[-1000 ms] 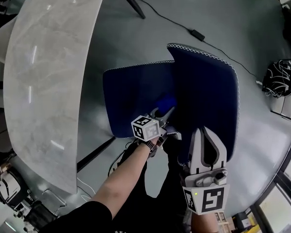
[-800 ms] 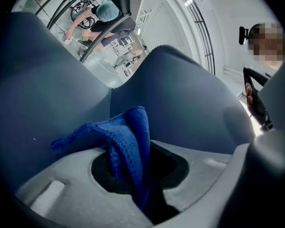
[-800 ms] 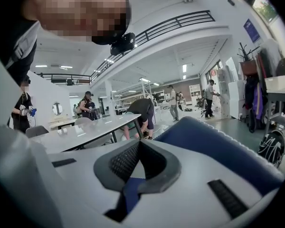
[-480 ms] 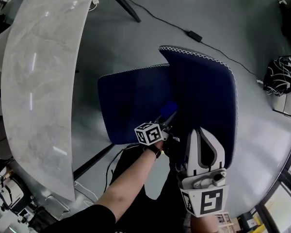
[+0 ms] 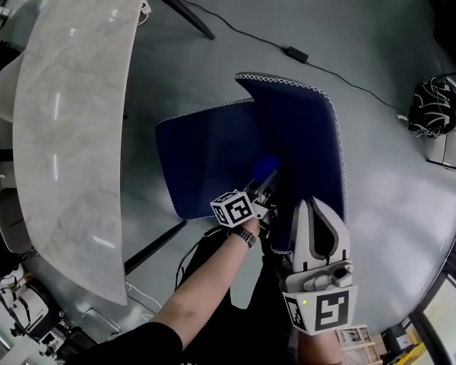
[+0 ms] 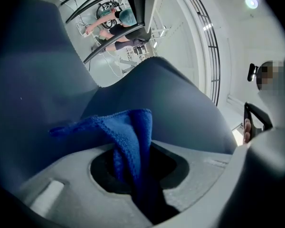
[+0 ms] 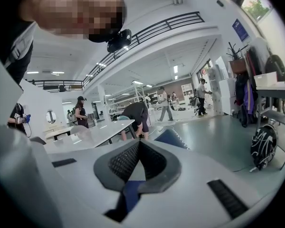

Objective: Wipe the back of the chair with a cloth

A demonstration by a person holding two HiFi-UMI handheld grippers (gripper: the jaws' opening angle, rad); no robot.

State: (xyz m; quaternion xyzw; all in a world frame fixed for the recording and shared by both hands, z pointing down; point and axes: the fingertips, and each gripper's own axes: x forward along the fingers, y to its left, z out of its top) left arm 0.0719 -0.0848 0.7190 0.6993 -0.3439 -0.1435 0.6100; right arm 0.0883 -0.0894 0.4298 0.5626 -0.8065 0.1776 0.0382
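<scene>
A navy blue chair (image 5: 205, 158) with pale stitching along its edges is standing on a grey floor (image 5: 380, 204), seen from steeply above. Its seat is lying beside a long marble-patterned table (image 5: 68, 112), and the chair back (image 5: 304, 135) is rising on the far side of the seat from the table.

A bright blue cloth (image 5: 265, 164) with a nubbly weave is sitting low on the chair, at the line where seat and back meet. From the left gripper view the cloth (image 6: 128, 132) is folding over and spilling out of the jaws, with dark upholstery filling the space behind it. It seems to be pressing against the chair back, though the exact contact is hard to make out.

The left gripper (image 5: 264, 182) is reaching in from the near edge of the seat, its jaws clamping the cloth tightly between them.

The right gripper (image 5: 313, 204) is hanging nearer the person, just off the lower edge of the chair back. In its own view the right gripper (image 7: 139, 142) is showing both jaw tips meeting, with nothing held between them and only a sliver of blue chair showing through the gap behind the tips.
</scene>
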